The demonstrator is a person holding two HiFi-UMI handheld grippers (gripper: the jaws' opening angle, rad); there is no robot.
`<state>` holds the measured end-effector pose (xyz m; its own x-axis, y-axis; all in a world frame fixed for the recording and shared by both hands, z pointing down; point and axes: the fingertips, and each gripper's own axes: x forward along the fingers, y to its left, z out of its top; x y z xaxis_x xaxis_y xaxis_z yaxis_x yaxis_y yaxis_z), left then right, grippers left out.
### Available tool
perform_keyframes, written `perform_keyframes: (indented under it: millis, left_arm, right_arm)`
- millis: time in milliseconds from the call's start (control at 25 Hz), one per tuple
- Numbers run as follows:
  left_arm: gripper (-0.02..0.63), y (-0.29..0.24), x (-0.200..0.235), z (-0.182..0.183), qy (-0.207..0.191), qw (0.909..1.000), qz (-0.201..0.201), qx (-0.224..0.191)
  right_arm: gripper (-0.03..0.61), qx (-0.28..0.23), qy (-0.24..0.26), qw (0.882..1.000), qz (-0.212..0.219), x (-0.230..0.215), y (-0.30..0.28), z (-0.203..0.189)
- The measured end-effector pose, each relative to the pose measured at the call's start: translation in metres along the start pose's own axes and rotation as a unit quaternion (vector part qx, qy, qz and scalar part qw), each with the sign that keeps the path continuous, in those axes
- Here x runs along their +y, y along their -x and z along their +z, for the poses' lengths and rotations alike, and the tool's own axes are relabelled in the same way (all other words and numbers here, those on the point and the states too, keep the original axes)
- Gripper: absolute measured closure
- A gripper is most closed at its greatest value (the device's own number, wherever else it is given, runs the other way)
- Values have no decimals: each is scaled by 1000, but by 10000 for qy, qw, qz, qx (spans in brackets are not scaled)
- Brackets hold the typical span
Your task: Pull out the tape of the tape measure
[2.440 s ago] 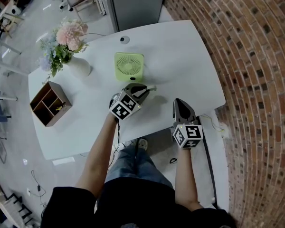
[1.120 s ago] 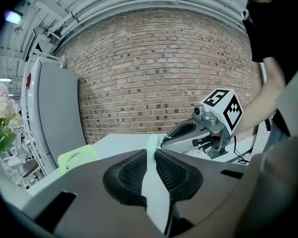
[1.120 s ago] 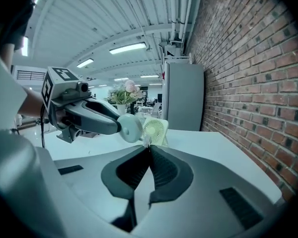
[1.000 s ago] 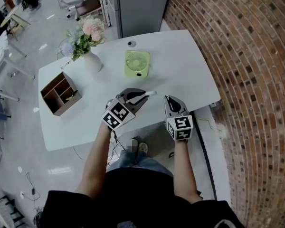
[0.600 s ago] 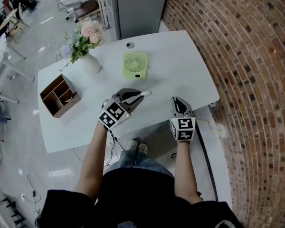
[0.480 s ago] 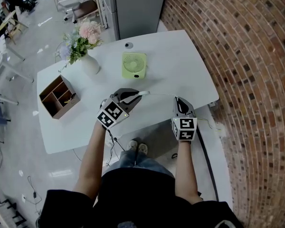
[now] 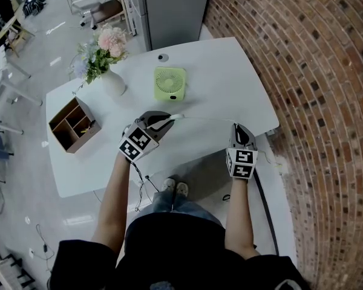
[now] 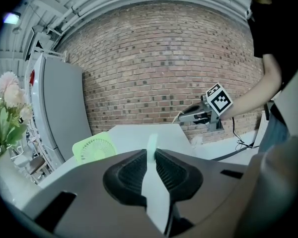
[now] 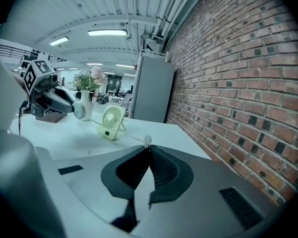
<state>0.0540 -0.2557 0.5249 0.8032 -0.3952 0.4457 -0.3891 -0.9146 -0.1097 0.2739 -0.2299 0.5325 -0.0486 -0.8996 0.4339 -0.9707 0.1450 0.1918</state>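
Observation:
My left gripper (image 7: 161,121) (image 8: 152,156) is shut on a pale green tape measure (image 8: 152,182) over the white table (image 7: 230,71). The case shows as a small round body (image 9: 80,111) in the right gripper view. A thin white tape (image 7: 206,119) (image 9: 120,132) runs from it across to my right gripper (image 7: 238,128) (image 9: 148,150). That gripper hangs near the table's right front edge, its jaws pinched shut on the tape's end tab (image 9: 147,141). In the left gripper view the right gripper (image 8: 202,114) stands off to the right before the brick wall.
A green desk fan (image 7: 169,82) (image 9: 111,121) stands behind the tape. A white vase of flowers (image 7: 112,80) and a brown wooden organiser (image 7: 71,124) sit at the table's left. The brick wall (image 7: 314,101) runs close along the right. A small dark round object (image 7: 162,57) lies at the far edge.
The right gripper has moved to the right, away from the left one, and the stretch of tape between them has grown longer. The left gripper has drifted slightly left with the case.

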Motion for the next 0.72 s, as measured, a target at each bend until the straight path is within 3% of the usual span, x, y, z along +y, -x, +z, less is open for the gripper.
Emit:
perform_keyframes:
  millis: [720]
  left_arm:
    - [545,19,35,-36,243,9986,348,318]
  right_arm:
    - [574,185,-41,9981,-589,-39,-6,-14]
